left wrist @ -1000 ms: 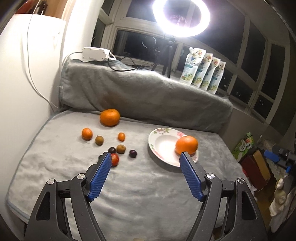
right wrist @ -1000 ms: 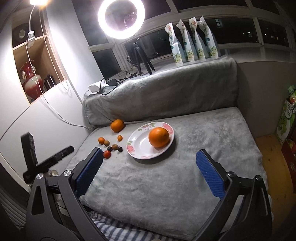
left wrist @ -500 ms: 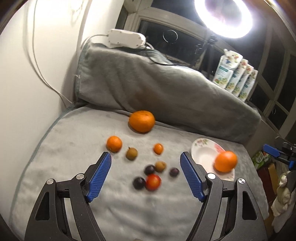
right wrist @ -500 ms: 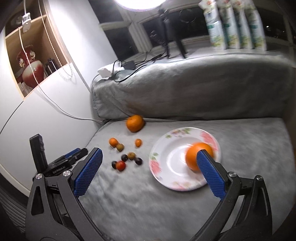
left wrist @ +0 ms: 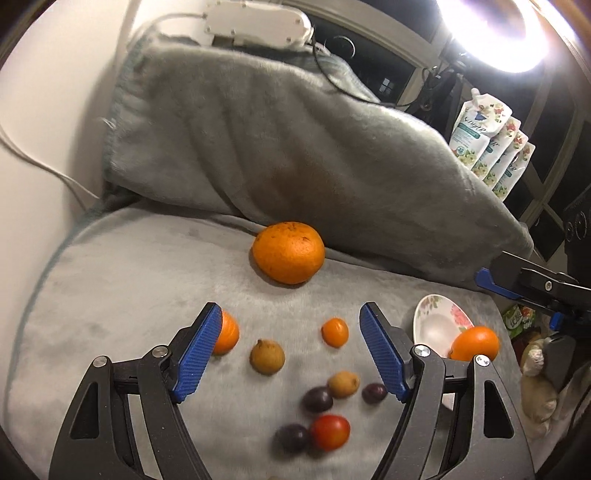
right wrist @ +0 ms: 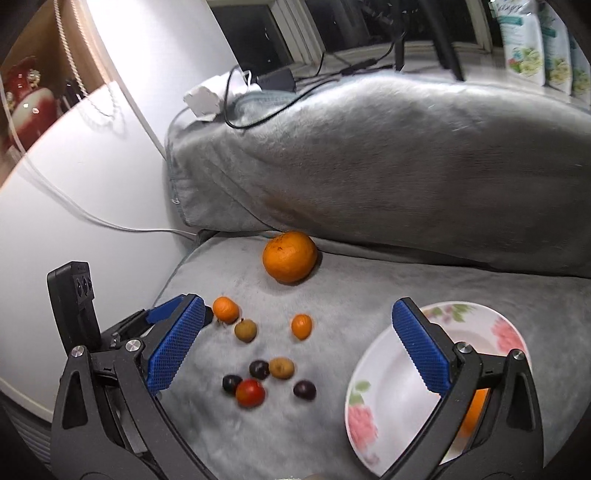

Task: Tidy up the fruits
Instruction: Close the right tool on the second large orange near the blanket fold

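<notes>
A large orange (left wrist: 288, 252) (right wrist: 290, 256) lies on the grey blanket by the back cushion. In front of it lie small fruits: two small oranges (left wrist: 334, 332) (right wrist: 226, 309), brown fruits (left wrist: 267, 357) (right wrist: 245, 330), dark plums (left wrist: 317, 400) (right wrist: 259, 369) and a red tomato (left wrist: 330, 432) (right wrist: 250, 393). A flowered white plate (left wrist: 436, 325) (right wrist: 388, 391) to the right holds another orange (left wrist: 474, 343), mostly hidden in the right wrist view. My left gripper (left wrist: 291, 350) is open and empty above the small fruits. My right gripper (right wrist: 295, 350) is open and empty, also over them.
A grey-covered back cushion (left wrist: 295, 147) rises behind the fruit, with a white power strip (left wrist: 258, 18) and cables on top. Refill pouches (left wrist: 484, 144) stand on the windowsill. A white wall (right wrist: 74, 184) bounds the left side. The right gripper (left wrist: 532, 284) shows at the left wrist view's right edge.
Both grippers have moved forward and down toward the cluster of small fruits, which now looks much larger. Both stay open. No fruit has moved.
</notes>
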Demonstrator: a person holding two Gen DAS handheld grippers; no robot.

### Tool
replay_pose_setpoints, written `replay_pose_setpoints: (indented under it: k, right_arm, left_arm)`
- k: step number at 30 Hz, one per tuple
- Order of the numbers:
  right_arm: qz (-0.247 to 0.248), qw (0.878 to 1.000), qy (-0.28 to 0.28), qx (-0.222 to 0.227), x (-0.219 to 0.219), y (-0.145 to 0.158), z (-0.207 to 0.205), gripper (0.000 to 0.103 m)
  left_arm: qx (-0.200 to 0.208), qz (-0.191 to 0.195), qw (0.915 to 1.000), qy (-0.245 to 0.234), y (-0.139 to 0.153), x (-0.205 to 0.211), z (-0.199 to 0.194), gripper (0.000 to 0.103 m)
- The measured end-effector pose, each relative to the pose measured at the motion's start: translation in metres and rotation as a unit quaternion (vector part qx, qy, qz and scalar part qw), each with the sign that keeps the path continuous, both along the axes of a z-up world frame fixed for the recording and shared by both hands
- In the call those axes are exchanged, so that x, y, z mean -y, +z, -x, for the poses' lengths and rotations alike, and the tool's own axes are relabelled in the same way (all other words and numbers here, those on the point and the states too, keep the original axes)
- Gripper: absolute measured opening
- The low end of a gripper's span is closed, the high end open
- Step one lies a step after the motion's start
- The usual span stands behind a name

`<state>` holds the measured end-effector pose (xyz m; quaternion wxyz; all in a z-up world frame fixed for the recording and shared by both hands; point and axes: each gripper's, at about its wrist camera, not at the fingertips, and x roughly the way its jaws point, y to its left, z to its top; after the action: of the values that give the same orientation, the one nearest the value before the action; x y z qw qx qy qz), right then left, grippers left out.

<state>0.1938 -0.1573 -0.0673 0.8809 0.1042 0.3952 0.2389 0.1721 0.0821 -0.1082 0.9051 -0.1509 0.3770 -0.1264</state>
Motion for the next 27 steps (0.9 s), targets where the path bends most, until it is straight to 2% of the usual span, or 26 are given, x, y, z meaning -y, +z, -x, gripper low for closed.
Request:
replay_pose_setpoints:
  k: [5,11,16,21,27]
  right_arm:
    - [0.005,1.000,0.005,-0.018,-0.020,-0.010,-0.031,0.103]
    - [-0.019,0.997,-0.003,-0.072,-0.036,-0.038,-0.074,0.103]
    - [-0.034,0.994,-0.015,-0.102,-0.045,-0.059,-0.102,0.102]
    - [-0.039,0.991,-0.018,-0.128,-0.059,-0.077,-0.120,0.093]
    - [-0.034,0.990,-0.019,-0.133,-0.075,-0.088,-0.130,0.091]
  left_arm:
    - [-0.028,0.016,0.9993,-0.018,-0.016,0.003,-0.031,0.077]
    - [-0.058,0.039,0.9975,-0.013,-0.034,0.000,-0.061,0.077]
    - [-0.069,0.041,0.9966,-0.023,-0.041,0.002,-0.070,0.075]
    - [-0.076,0.050,0.9955,-0.027,-0.044,0.003,-0.074,0.075]
    - [-0.082,0.065,0.9942,-0.027,-0.051,0.001,-0.077,0.072]
